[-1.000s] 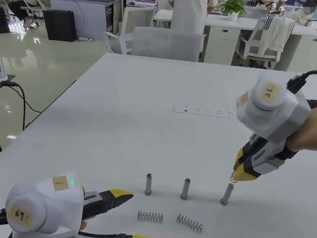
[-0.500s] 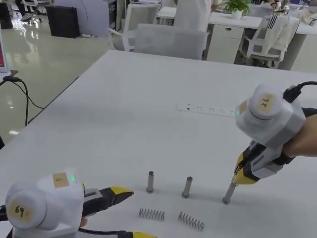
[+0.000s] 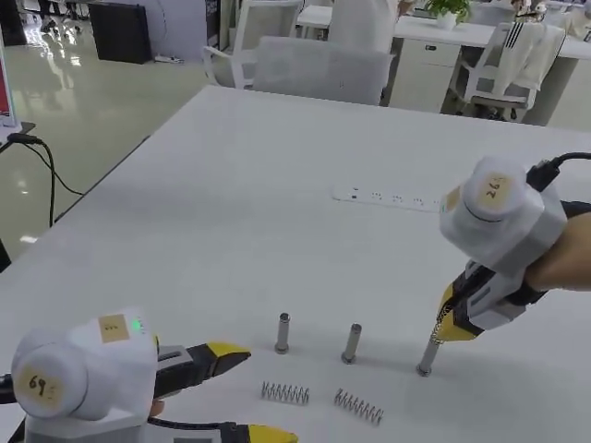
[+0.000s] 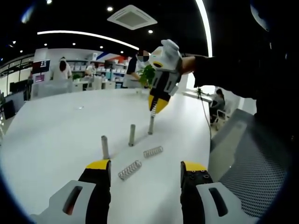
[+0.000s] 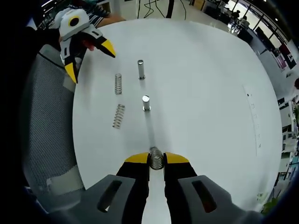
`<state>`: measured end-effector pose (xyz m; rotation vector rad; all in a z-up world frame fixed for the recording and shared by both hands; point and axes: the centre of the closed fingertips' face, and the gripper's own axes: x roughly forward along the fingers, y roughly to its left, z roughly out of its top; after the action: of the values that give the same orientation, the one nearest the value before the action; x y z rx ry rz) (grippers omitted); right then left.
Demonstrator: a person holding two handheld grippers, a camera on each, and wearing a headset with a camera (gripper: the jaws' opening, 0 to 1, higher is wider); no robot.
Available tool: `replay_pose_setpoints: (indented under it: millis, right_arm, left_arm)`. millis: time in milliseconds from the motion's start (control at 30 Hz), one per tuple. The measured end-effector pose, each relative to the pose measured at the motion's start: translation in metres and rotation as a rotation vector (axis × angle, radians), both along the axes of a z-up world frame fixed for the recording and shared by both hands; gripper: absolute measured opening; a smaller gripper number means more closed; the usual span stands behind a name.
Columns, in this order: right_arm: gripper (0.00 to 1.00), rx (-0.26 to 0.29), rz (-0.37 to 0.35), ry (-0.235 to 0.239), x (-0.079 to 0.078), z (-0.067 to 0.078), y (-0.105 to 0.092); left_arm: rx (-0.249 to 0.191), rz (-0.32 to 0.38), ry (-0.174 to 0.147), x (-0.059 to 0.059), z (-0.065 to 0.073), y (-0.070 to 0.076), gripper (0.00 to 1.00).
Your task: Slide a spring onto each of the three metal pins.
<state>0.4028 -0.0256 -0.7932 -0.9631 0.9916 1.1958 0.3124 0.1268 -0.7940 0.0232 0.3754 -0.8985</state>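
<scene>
Saw, in the head view, three short grey metal pins standing upright in a row on the white desk (image 3: 231,185): left pin (image 3: 283,332), middle pin (image 3: 352,342), right pin (image 3: 428,355). Found the right claw (image 3: 450,327) clenched on a thin coiled steel spring (image 3: 440,329), held just above the right pin's head; could not tell whether spring and pin touched. Noted two more springs lying flat on the desk just in front of the pins, the first loose spring (image 3: 284,393) near the left pin and the second loose spring (image 3: 358,407) near the middle pin. Found the left claw (image 3: 264,392) released, yellow-tipped jaws spread wide, low beside the first loose spring. Spotted a white power strip (image 3: 388,197) farther back. Saw, in the left gripper view, parted jaws framing both loose springs, with the pins receding toward the right claw. Saw, in the right gripper view, the held spring end-on between closed tips, with the bare middle and left pins beyond.
</scene>
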Motion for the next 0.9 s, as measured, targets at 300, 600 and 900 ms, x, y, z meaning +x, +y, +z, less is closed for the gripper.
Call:
replay_pose_setpoints:
  millis: [300,600,900]
  right_arm:
    - [0.08,-0.005,0.004,0.009,0.001,-0.002,-0.001]
    - [0.08,-0.012,0.003,0.015,0.001,-0.007,-0.002]
    - [0.08,-0.029,0.001,0.018,0.002,-0.025,-0.001]
  left_arm:
    - [0.002,-0.001,0.0,0.0,0.0,0.0,0.54]
    - [0.003,-0.002,-0.002,0.001,0.001,-0.001,0.54]
    - [0.004,-0.004,-0.002,0.002,0.001,-0.002,0.54]
